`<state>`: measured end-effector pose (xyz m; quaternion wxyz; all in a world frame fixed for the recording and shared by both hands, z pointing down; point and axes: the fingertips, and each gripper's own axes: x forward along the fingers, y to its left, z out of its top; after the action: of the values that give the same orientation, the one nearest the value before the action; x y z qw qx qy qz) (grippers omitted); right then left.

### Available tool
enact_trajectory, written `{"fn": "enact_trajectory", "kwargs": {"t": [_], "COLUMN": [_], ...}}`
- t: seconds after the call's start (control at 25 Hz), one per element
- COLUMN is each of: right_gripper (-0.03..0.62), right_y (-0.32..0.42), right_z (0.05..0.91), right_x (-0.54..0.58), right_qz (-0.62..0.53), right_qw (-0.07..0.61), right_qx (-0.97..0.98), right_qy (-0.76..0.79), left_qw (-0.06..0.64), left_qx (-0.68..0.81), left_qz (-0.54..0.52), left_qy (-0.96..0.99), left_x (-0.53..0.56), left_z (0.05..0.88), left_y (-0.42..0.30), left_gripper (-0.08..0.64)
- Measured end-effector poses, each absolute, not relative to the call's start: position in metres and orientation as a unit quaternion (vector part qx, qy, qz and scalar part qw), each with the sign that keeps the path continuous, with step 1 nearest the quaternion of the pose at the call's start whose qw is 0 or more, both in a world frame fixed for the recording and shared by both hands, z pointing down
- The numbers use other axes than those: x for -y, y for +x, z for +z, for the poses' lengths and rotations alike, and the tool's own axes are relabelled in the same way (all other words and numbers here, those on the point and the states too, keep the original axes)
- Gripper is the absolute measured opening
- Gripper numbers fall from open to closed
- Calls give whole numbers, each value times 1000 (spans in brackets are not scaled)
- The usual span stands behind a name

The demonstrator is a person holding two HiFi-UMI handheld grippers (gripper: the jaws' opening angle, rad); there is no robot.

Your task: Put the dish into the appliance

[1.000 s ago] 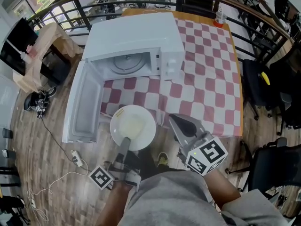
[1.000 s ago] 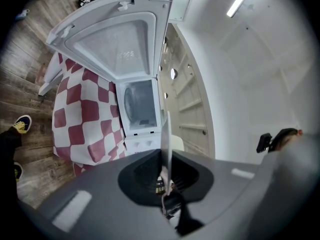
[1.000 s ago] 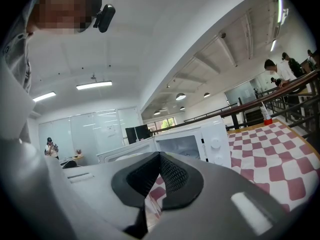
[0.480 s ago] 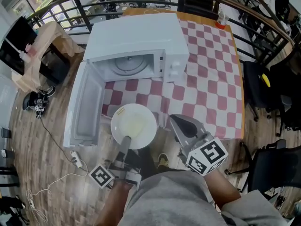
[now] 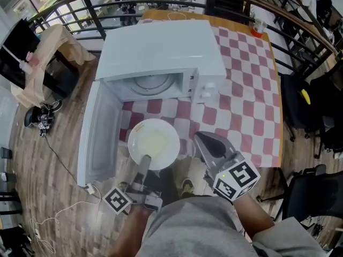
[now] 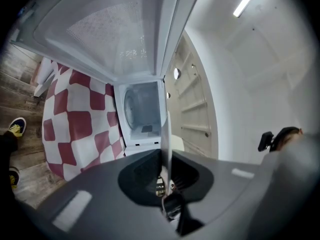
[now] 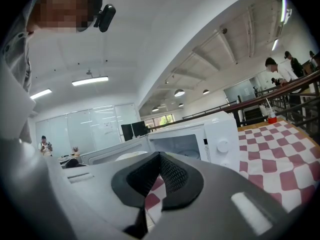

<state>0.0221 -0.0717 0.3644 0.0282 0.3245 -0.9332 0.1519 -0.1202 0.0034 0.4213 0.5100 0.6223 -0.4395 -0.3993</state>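
Note:
A white dish [image 5: 154, 142] hangs level over the checked table's near edge, in front of the open microwave [image 5: 161, 52]. My left gripper [image 5: 145, 159] is shut on the dish's near rim. In the left gripper view the dish [image 6: 168, 134] shows edge-on between the jaws, with the microwave cavity [image 6: 142, 109] straight ahead. My right gripper [image 5: 199, 137] is shut with nothing in it, to the right of the dish. It points toward the microwave's control panel [image 7: 221, 143].
The microwave door [image 5: 99, 133] stands swung out to the left, beside the dish. The red and white checked tablecloth [image 5: 246, 84] covers the table. A cup [image 5: 257, 27] stands at the far right corner. A black railing [image 5: 300, 36] runs behind, and chairs [image 5: 300, 106] stand to the right.
Both grippers and the dish have come closer to the microwave's opening. The dish now overlaps the table edge, and the left gripper's hold on it is unchanged.

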Motion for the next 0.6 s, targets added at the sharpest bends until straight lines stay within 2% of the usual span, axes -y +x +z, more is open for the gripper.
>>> {"fn": "enact_trajectory", "kwargs": {"t": [0.6], "right_gripper": [-1], "right_y": [-31], "right_z": [374], "right_x": [145], "right_qz": [162], "right_qw": [46], "right_qx": [927], "right_qy": [336], "left_qw": [533], "left_qx": [428], "left_qz": [-390], "left_qy": [617], "left_x": [83], "left_z": [435], "left_y": [-165], "left_gripper": [31]}}
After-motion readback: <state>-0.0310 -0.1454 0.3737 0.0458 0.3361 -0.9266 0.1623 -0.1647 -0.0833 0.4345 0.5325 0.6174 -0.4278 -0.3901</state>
